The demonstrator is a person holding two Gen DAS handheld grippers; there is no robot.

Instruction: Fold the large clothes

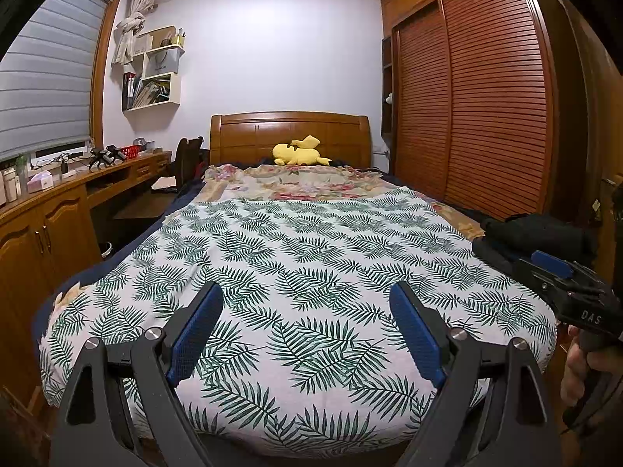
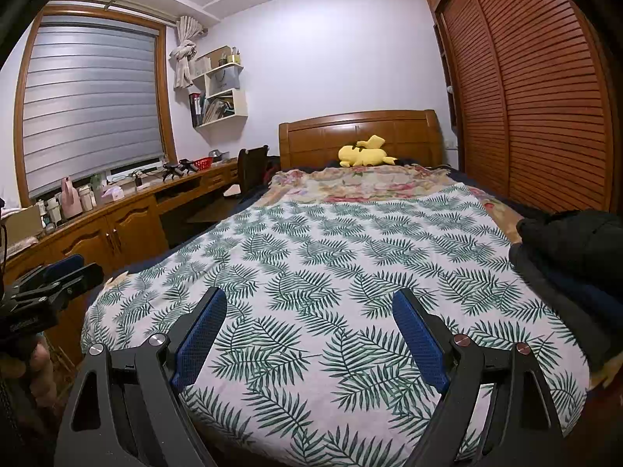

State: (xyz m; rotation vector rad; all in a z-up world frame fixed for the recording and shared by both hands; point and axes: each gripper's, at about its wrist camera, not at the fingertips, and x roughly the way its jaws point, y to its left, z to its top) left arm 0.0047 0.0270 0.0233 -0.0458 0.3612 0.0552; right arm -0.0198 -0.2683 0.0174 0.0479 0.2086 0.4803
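Note:
A pile of dark clothes (image 1: pixel 541 235) (image 2: pixel 572 249) lies on the right side of the bed, over a white cover with green fern leaves (image 1: pixel 311 264) (image 2: pixel 335 264). My left gripper (image 1: pixel 305 292) hovers open above the foot of the bed, nothing between its blue pads. My right gripper (image 2: pixel 309 295) also stands open and empty over the foot of the bed, to the left of the dark pile. In the left wrist view the right gripper (image 1: pixel 553 268) shows at the right edge, held by a hand (image 1: pixel 576 373). The left gripper (image 2: pixel 58 272) shows at the left edge of the right wrist view.
A yellow plush toy (image 1: pixel 298 151) (image 2: pixel 364 153) lies by the wooden headboard (image 1: pixel 288 132). A floral blanket (image 1: pixel 296 183) covers the head end. A long wooden desk (image 1: pixel 58 210) with bottles runs along the left; a louvred wardrobe (image 1: pixel 475 109) stands on the right.

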